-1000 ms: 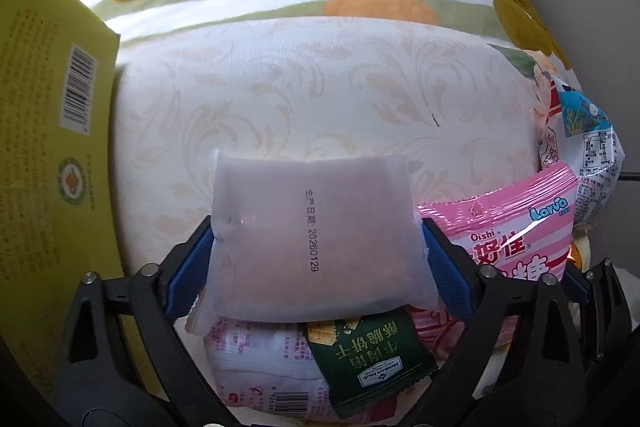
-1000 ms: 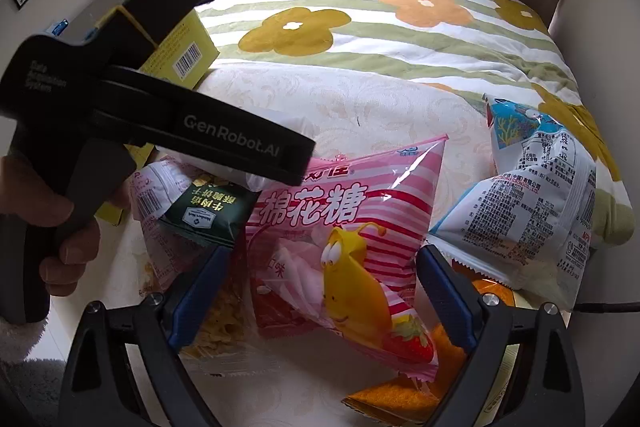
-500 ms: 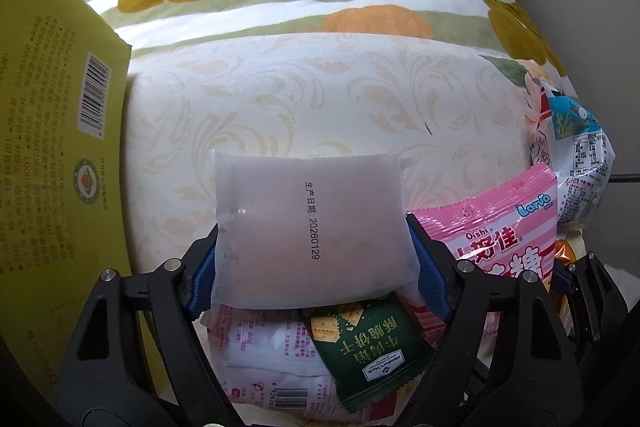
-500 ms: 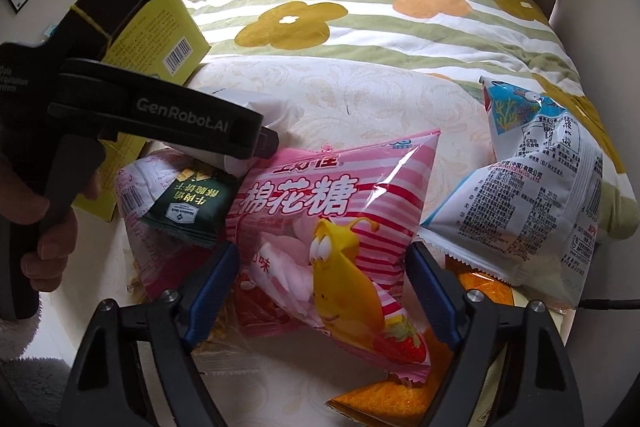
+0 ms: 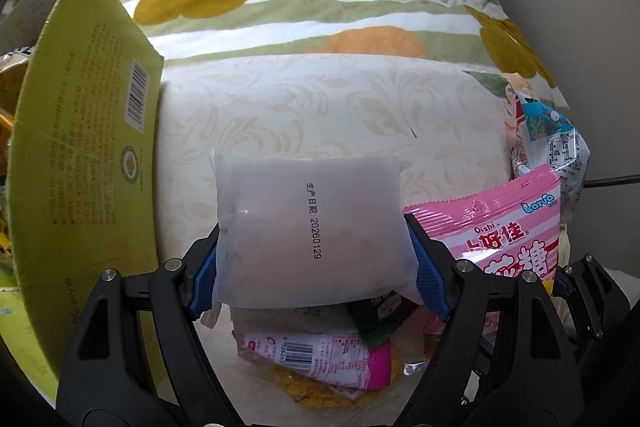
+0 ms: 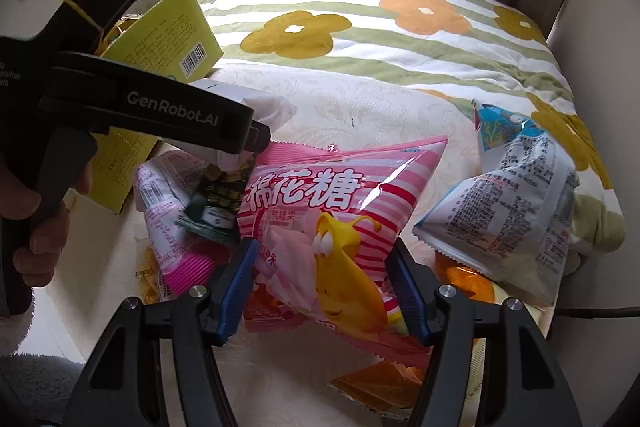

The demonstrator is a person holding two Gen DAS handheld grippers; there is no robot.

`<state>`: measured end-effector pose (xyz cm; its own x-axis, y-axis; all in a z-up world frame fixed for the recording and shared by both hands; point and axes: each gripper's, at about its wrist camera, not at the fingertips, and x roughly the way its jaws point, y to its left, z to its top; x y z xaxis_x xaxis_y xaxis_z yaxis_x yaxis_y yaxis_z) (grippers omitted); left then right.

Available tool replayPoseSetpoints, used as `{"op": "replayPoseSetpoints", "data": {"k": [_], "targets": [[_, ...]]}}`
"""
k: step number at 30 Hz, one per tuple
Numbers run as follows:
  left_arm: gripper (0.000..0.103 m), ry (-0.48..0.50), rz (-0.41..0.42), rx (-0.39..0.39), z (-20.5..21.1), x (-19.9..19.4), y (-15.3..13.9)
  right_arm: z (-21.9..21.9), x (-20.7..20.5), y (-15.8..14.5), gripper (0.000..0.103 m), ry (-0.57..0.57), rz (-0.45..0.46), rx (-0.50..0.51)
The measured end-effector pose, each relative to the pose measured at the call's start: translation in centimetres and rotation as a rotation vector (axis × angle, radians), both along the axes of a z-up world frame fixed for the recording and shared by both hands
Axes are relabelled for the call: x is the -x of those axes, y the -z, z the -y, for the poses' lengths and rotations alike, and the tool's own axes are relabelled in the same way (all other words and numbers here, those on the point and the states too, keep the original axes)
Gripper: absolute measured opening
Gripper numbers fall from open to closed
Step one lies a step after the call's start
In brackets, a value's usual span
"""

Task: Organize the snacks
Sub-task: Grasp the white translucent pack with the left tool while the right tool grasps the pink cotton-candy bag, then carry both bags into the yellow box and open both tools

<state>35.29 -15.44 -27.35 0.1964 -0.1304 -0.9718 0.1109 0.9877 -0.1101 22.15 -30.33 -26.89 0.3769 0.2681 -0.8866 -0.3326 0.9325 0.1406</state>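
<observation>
Between left gripper [image 5: 316, 259] pads — frosted pouch [image 5: 310, 231], clamped.

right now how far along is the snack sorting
Early. Nothing looks sorted yet. In hand: the left tongs clamp a white pouch; the right tongs close on the pink marshmallow bag. Left: the green packet and blue-white bag, lying loose.

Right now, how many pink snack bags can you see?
2. The marshmallow bag sits between the right gripper's jaws; a smaller pink bag lies left of it, partly under a green packet. More may be hidden in the pile.
</observation>
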Motion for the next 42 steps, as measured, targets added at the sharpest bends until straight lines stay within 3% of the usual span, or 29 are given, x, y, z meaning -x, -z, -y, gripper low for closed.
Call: {"op": "replayPoseSetpoints", "data": {"k": [8, 17, 26, 34, 42], "targets": [[0.077, -0.007, 0.093, 0.023, -0.4, 1.9, -4.5, 0.3, 1.7, -3.1, 0.060, 0.026, 0.066, 0.005], [0.077, -0.056, 0.232, 0.077, -2.8, 5.3, -12.0, -0.1, 3.1, -8.7, 0.060, -0.006, 0.165, 0.013], [0.077, -0.152, 0.365, 0.074, -11.4, 8.1, -18.4, -4.3, 2.3, -14.3, 0.060, -0.052, 0.263, -0.037], [0.077, -0.209, 0.383, 0.043, -21.7, 9.1, -19.1, -13.7, 1.2, -16.1, 0.060, -0.081, 0.290, -0.092], [0.077, -0.185, 0.328, -0.006, -31.4, 8.1, -15.5, -23.4, 0.1, -15.4, 0.060, -0.080, 0.259, -0.107]]}}
